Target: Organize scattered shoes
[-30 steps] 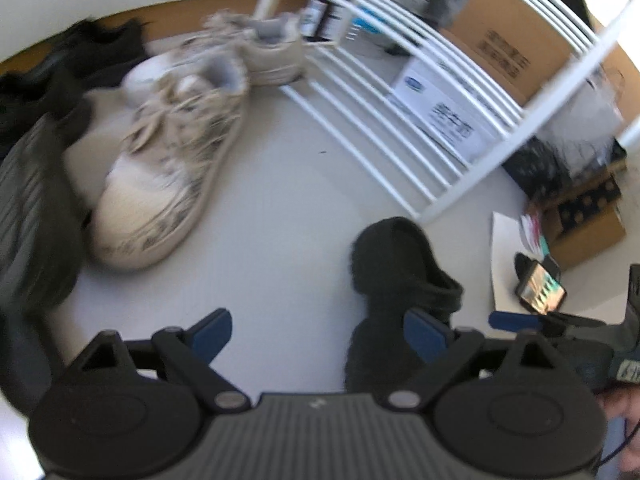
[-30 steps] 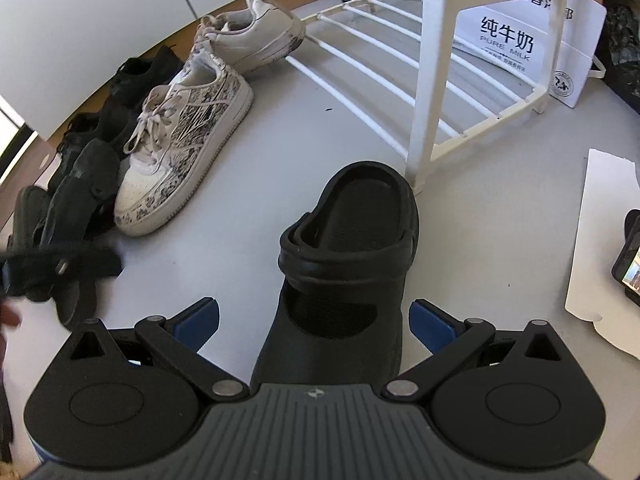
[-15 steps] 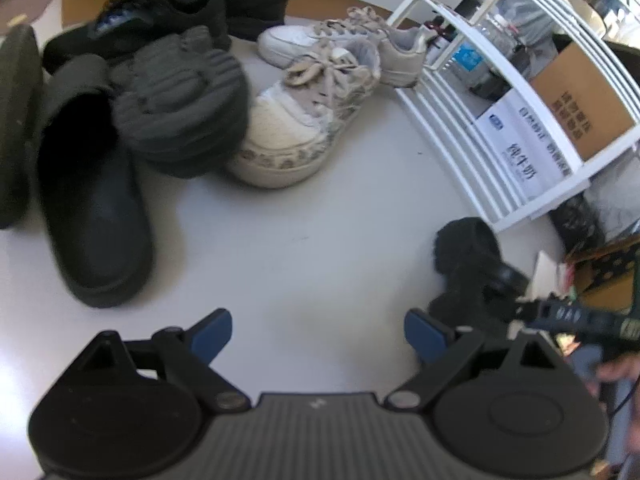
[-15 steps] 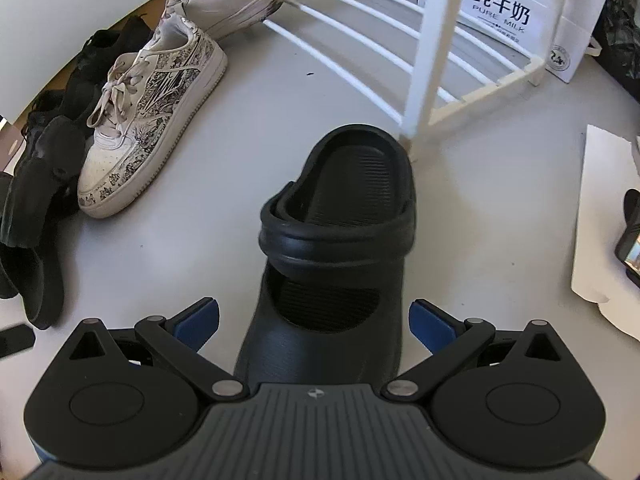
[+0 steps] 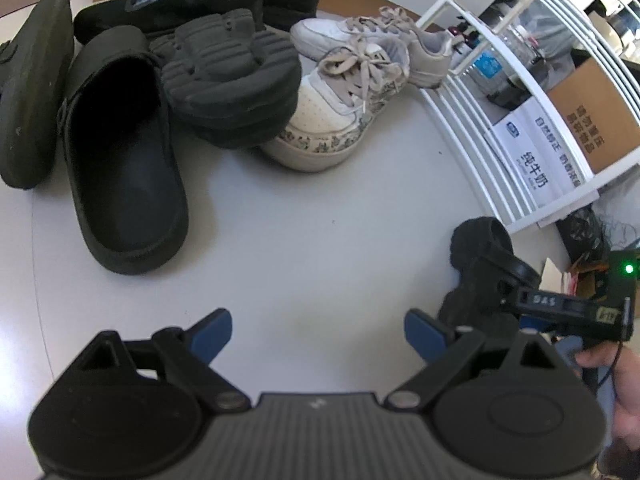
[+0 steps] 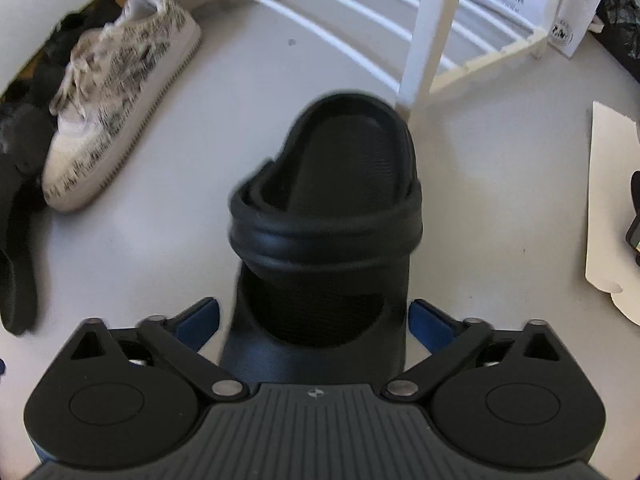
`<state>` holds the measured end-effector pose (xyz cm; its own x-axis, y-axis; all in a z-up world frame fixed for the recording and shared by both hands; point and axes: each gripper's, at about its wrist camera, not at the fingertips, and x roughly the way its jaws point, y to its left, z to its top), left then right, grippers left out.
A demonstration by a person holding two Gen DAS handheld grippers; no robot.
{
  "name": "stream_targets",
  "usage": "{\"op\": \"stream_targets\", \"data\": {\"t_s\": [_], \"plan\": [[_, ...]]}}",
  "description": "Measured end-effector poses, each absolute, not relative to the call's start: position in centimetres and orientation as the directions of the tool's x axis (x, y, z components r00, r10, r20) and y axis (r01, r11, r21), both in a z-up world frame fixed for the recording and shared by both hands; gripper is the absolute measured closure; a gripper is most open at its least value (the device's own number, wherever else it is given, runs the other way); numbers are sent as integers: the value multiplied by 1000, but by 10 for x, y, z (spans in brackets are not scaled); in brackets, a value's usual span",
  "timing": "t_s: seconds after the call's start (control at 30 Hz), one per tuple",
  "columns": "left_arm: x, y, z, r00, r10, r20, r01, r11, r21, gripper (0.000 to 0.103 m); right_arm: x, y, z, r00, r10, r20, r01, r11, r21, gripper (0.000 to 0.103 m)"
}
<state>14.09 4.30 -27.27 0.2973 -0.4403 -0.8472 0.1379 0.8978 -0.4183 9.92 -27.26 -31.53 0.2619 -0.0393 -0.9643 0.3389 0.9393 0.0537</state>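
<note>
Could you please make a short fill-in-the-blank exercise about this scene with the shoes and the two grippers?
1. The right gripper has its fingers on either side of a ____ clog.
2. The clog's far end lies beside a leg of the white ____.
3. Nothing is between the fingers of the ____ gripper.

Missing words: black; rack; left

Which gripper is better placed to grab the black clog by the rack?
Right gripper: open, its fingers straddle the clog. Left gripper is open over bare floor, clog off to its right.
</note>
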Motion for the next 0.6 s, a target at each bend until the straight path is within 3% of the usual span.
{"op": "stream_targets", "data": {"t_s": [0.6], "plan": [[135, 37, -278, 262, -454, -851, 138, 891, -433, 8, 103, -275, -312, 205, 41, -978, 54, 997, 53, 7]]}}
